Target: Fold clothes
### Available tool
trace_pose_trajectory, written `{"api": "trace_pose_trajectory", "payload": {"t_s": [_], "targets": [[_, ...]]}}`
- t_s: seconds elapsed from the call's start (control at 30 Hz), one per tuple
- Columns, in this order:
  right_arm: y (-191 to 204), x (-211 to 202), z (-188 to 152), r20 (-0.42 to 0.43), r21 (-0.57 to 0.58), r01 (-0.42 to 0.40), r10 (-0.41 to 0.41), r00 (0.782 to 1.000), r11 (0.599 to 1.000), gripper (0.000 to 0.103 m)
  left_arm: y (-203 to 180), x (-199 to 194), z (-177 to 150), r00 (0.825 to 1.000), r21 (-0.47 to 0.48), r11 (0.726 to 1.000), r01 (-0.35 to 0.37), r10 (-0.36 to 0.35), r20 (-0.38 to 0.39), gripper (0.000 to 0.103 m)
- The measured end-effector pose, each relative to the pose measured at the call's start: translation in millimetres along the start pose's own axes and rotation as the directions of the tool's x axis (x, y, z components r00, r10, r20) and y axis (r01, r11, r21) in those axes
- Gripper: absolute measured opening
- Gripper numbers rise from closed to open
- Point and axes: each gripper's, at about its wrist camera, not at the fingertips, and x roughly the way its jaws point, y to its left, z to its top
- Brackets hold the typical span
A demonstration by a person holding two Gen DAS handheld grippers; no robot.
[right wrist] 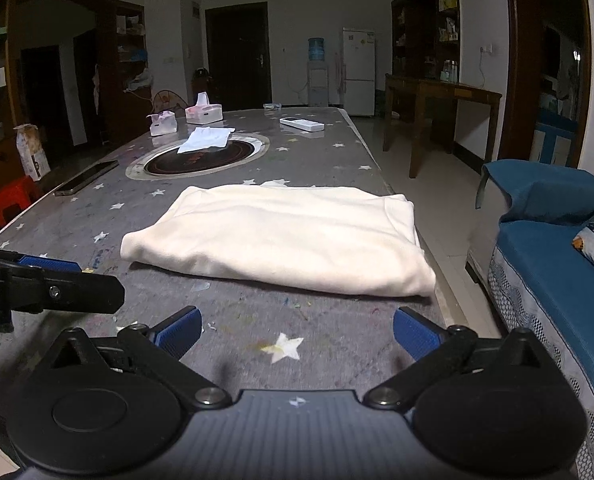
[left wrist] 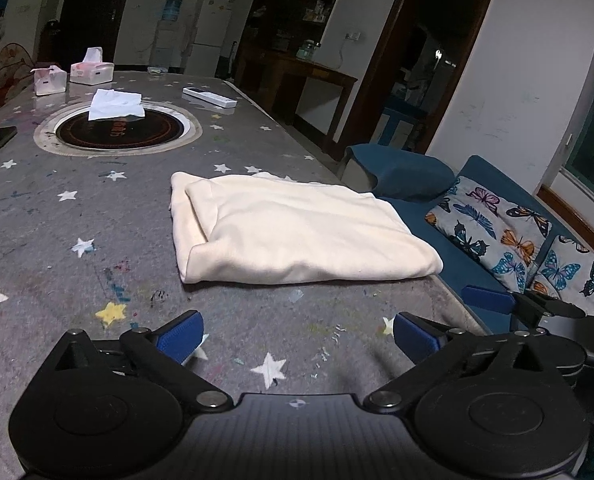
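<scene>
While both grippers hang low over the near end of the star-print table (left wrist: 37, 216), the cream garment (left wrist: 297, 228) lies straight ahead of them, already a flat, layered rectangle — folded edges stacked along its left side in the left-wrist view. Long axis runs across the jaws' line of sight, left to right, with the right end sitting at the table edge beside the blue sofa (right wrist: 545, 248). Left gripper (left wrist: 297, 338): jaws spread wide, nothing between them. Right gripper (right wrist: 297, 334): same, wide and empty. Neither touches the cloth; a strip of bare tabletop lies between the blue pads and the near hem. The left one faces the left-centre part, the right one the right-hand part — about equally near, though the fisheye makes that hard to judge. That layout fits a garment mid-way awaiting another fold, or one finished and just released.
</scene>
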Motion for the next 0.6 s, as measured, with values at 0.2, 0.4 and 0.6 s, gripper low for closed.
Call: {"api": "trace_pose_trajectory", "payload": {"t_s": [0.2,0.4,0.6], "targets": [[0,-4,-5,0.01,0.019,-0.006,0.006,1.0,1.0,0.103,0,-6,-3,1.0,-0.002,1.0,-0.018,0.018,0.01,0.103],[2,-7,-11,0.008,0.018,-0.008,0.008,1.0,1.0,0.103,0,-9,-6,0.999,0.0,0.999,-0.041,0.041,0.009,0.103],[4,-11,-13,0.009,0.01,-0.002,0.002,1.0,1.0,0.103,-2,-12,-8,0.999,0.01,0.999,-0.051,0.051,0.008,0.103]]}}
